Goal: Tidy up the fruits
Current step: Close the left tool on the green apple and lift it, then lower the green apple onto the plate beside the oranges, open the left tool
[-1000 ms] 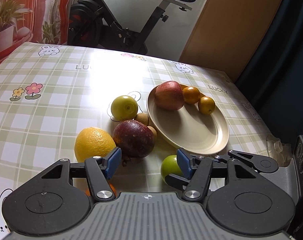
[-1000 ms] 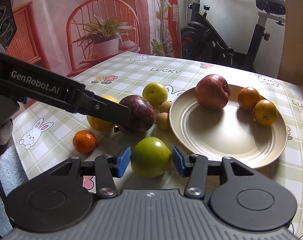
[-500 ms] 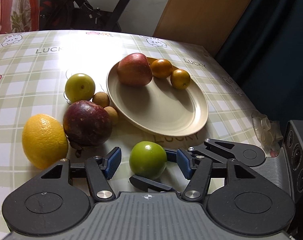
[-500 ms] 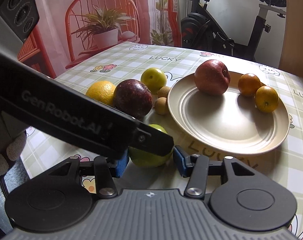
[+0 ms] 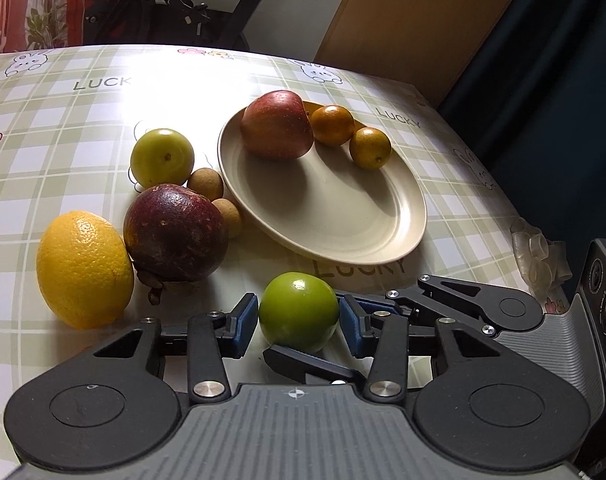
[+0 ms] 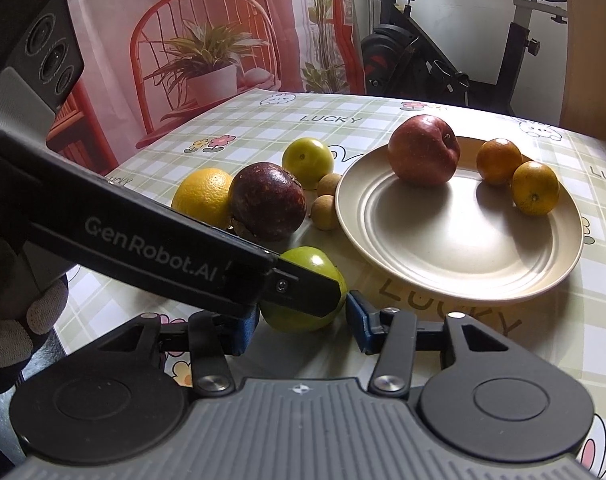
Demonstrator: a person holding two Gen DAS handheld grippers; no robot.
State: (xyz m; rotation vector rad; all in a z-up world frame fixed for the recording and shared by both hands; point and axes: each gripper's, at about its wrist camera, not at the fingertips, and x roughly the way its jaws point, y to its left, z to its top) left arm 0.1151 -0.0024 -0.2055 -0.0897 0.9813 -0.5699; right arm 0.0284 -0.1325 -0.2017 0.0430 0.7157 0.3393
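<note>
Since 1 s ago the left tongs (image 5: 299,322) swung from the dark purple mangosteen (image 5: 175,233) to the round glossy green fruit (image 5: 299,312), on the desk just before the beige oval plate (image 5: 399,236). Right tongs (image 6: 301,318) bracket the same fruit. Both pairs apart, pads not touching. Judged firm, smooth, light, prone to roll: grip across its widest middle

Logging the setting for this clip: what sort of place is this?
Probably a room in a home: a table under a checked "LUCKY" cloth with fruit and a plate, an exercise bike behind it, a wooden door.
</note>
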